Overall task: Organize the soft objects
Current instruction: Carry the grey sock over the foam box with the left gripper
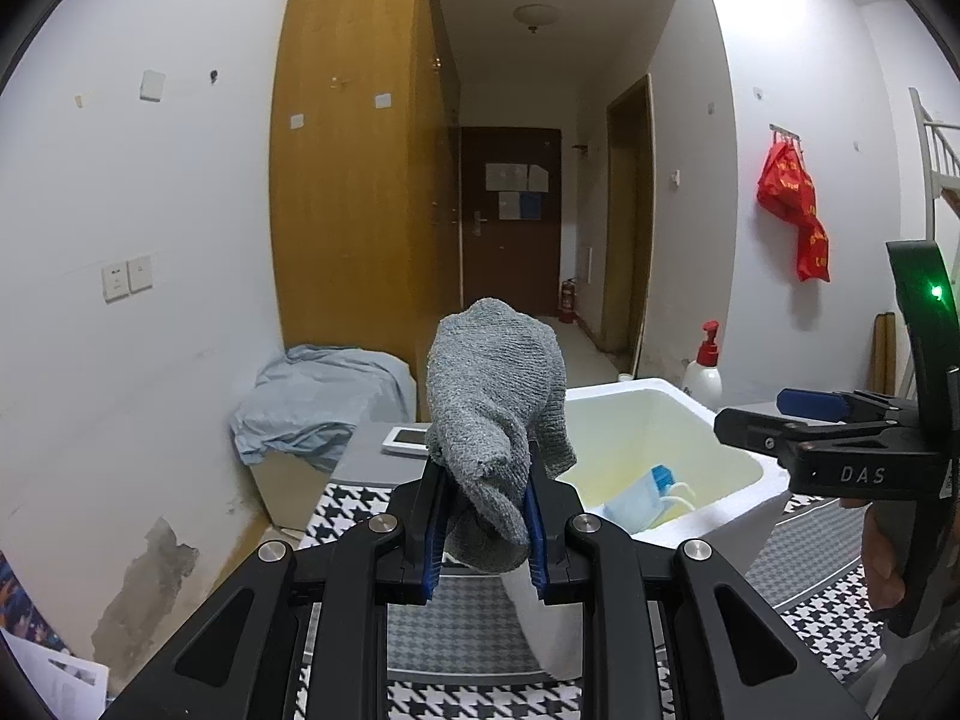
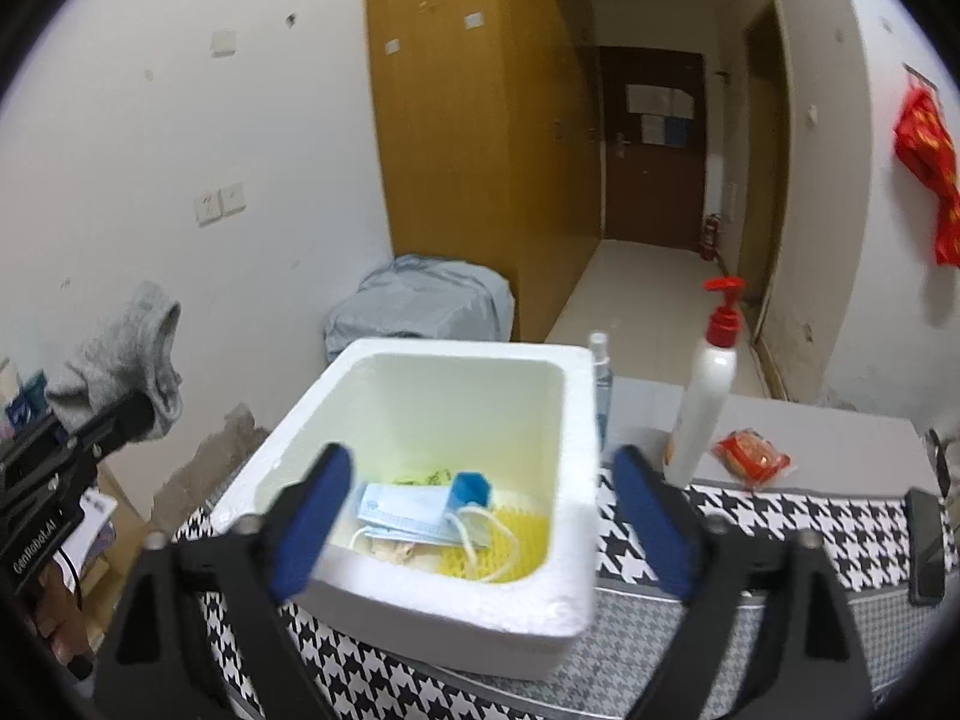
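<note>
Left wrist view, lower centre: left gripper (image 1: 483,516) clamped on a grey knitted cloth (image 1: 495,396), blue pads pressed into its lower folds, the rest bunched upward above the jaws. Behind and to the right of it, a white foam box (image 1: 672,387) open at the top, standing on a black-and-white houndstooth table cover (image 1: 348,510). Inside the box, at its bottom, a light blue face mask (image 1: 636,504) with white ear loops. At the right edge of this frame, the right gripper (image 1: 774,420) seen from the side, held by a hand (image 1: 882,558).

Right wrist view, lower centre: right gripper (image 2: 480,516) spread wide, nothing between its blue pads, the foam box (image 2: 576,420) showing in the gap beyond them. In the box, the face mask (image 2: 408,510) lying over a yellow ridged piece (image 2: 522,531), with a small blue item (image 2: 471,489) just behind it. At the left edge, the grey cloth (image 2: 129,354) pinched in the left gripper (image 2: 135,414), well apart from the box and off to its side.

Right of the box on the table: a white pump bottle with a red top (image 2: 705,396), a slim clear spray bottle (image 2: 600,384) touching or just beside the box wall, and a red-orange plastic packet (image 2: 753,459) lying flat. Upper right of both frames: red fabric (image 1: 795,210) hanging on the white wall. Behind the box, at the wall, a crumpled pale blue sheet (image 2: 420,300) heaped over something low.
</note>
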A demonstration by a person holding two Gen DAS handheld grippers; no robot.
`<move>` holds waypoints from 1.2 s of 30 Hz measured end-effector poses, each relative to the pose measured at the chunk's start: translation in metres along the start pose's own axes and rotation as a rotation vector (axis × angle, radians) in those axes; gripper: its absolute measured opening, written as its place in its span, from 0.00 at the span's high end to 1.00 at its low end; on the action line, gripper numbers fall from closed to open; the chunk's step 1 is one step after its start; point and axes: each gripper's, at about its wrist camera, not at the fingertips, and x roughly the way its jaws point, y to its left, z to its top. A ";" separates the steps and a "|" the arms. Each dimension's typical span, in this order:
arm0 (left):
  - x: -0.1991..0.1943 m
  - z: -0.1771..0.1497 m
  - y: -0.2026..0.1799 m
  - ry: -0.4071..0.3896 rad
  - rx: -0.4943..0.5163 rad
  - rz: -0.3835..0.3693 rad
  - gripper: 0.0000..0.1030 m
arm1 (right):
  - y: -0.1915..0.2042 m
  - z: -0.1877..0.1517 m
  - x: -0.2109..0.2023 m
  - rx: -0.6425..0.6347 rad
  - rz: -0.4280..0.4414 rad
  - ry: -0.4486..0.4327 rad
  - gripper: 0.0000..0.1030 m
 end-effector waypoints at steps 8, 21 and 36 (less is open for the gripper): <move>0.010 0.007 -0.013 0.013 0.010 -0.034 0.77 | -0.012 -0.004 -0.017 -0.008 -0.017 -0.025 0.09; 0.024 0.016 -0.037 0.035 0.043 -0.101 0.77 | -0.037 -0.014 -0.040 0.024 -0.053 -0.044 0.09; 0.031 0.017 -0.049 0.043 0.075 -0.167 0.77 | -0.058 -0.028 -0.061 0.050 -0.134 -0.055 0.09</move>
